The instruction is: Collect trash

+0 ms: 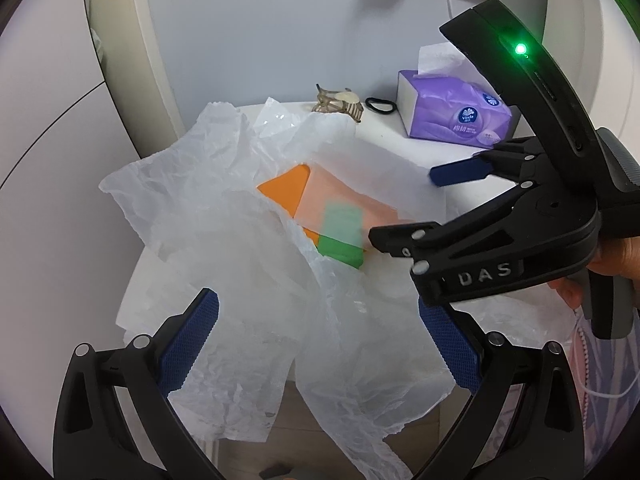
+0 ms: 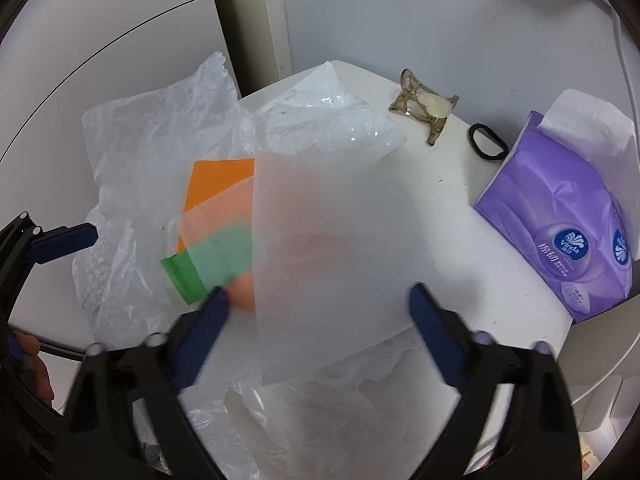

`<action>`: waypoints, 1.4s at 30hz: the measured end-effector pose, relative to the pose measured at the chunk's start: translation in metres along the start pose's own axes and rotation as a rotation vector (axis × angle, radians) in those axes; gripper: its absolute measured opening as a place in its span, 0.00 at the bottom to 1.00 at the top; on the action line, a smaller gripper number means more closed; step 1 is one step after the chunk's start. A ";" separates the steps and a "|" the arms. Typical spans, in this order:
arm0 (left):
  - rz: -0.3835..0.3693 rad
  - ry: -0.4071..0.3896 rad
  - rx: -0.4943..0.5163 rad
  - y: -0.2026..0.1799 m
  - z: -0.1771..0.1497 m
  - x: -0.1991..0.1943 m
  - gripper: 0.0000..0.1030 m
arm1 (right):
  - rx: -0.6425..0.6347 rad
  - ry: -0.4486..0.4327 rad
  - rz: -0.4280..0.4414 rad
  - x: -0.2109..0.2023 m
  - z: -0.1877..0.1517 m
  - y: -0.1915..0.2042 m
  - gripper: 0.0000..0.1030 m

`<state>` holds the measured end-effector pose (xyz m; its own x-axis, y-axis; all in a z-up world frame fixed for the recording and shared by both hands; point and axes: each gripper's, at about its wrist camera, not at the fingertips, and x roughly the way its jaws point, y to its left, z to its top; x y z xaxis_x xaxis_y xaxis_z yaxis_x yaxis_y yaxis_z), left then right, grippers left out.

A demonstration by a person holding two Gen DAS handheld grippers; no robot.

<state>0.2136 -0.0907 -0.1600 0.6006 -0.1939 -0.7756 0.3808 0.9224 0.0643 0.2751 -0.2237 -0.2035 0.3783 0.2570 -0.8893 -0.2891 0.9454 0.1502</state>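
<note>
Spreading wide, the left gripper (image 1: 318,344) is holding its two blue-padded fingers (image 1: 188,344) far apart over a crumpled white plastic bag (image 1: 224,248), and the film is bunching up between them without being pinched. In the left wrist view the bag is draping off the near edge of a small white table (image 1: 400,140), with part of it hanging below the fingers.

The right gripper (image 2: 316,336) is also standing wide open, with nothing clamped between its pads. Its fingers (image 2: 436,332) are hovering on either side of a translucent white sheet (image 2: 340,248) that is blurring in the frame; whether the sheet is touching either pad is not clear. From the left wrist view the same gripper (image 1: 404,208) is reaching in from the right side, one blue tip over the table and the other black finger sitting close to the coloured papers.

Inside the bag's mouth an orange paper (image 1: 288,190) is lying flat, and a green slip (image 1: 342,250) is resting on its near corner, both partly veiled by the sheet and the film.

At the back of the table a purple tissue pack (image 2: 560,224) is lying beside a black hair tie (image 2: 486,142) and an amber hair claw (image 2: 424,104).
</note>
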 end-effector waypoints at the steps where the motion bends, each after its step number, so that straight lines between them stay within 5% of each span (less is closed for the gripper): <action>1: -0.001 -0.001 0.000 0.000 0.000 0.000 0.94 | 0.005 0.003 0.008 0.001 -0.001 0.000 0.72; 18: -0.009 -0.002 -0.016 -0.001 -0.009 -0.002 0.94 | 0.009 -0.007 0.016 -0.001 -0.008 0.003 0.11; 30: -0.002 -0.024 -0.020 -0.004 -0.004 -0.015 0.94 | 0.007 -0.035 0.016 -0.021 -0.013 0.009 0.04; 42: 0.039 -0.086 -0.029 -0.011 0.004 -0.063 0.94 | 0.006 -0.166 0.013 -0.100 -0.006 0.017 0.03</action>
<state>0.1745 -0.0900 -0.1088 0.6729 -0.1848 -0.7163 0.3366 0.9387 0.0741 0.2271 -0.2346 -0.1149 0.5146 0.2983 -0.8039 -0.2901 0.9428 0.1642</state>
